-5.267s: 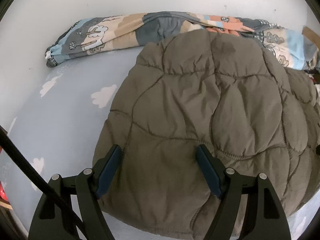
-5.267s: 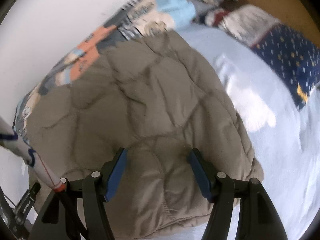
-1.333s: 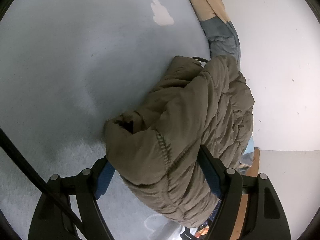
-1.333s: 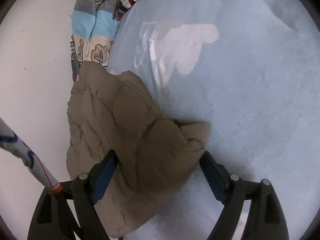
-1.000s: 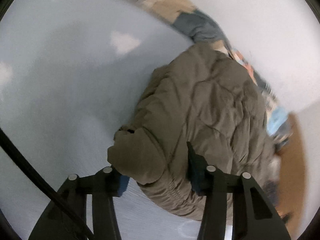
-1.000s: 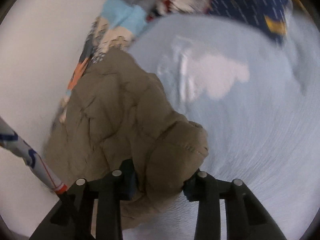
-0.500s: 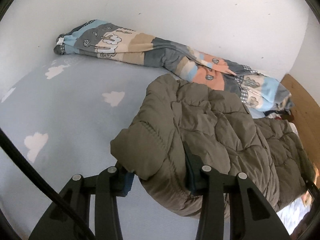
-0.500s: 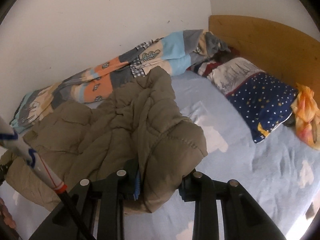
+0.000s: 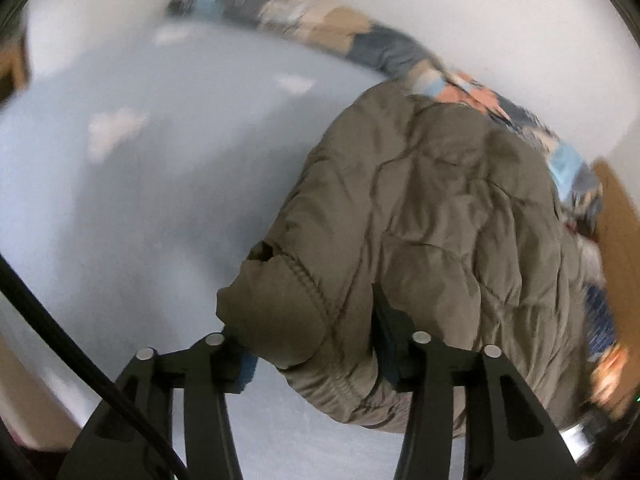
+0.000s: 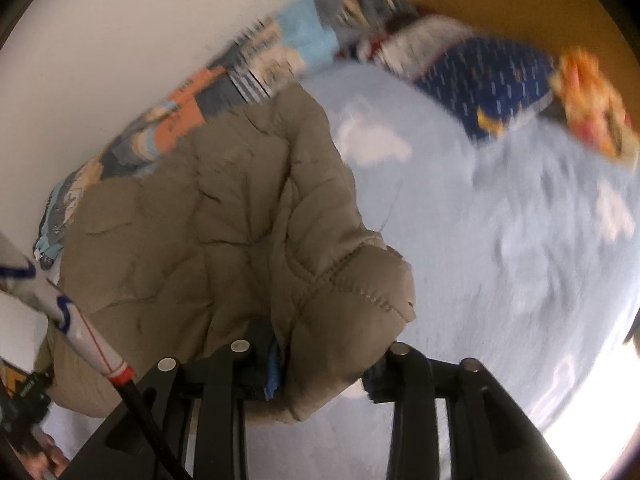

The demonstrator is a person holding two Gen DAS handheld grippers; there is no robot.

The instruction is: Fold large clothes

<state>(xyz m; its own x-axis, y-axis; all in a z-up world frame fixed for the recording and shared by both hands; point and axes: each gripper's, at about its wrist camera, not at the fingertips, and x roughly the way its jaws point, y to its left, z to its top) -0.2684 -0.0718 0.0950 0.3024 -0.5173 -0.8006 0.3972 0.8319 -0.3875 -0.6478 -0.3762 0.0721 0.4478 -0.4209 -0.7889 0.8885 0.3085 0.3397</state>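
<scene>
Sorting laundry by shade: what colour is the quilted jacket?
Olive-brown quilted jacket; clearest in the right wrist view.

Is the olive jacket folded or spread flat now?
Neither: the jacket is bunched, a puffy corner clamped in each gripper, left and right.

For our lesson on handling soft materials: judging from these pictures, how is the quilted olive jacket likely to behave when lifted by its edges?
The quilted olive jacket probably stays floppy: it sags and bunches between the left gripper and right gripper. Its puffy padding suggests it is light for its bulk. The thick hem fills both sets of jaws, so it seems unlikely to slip.
</scene>
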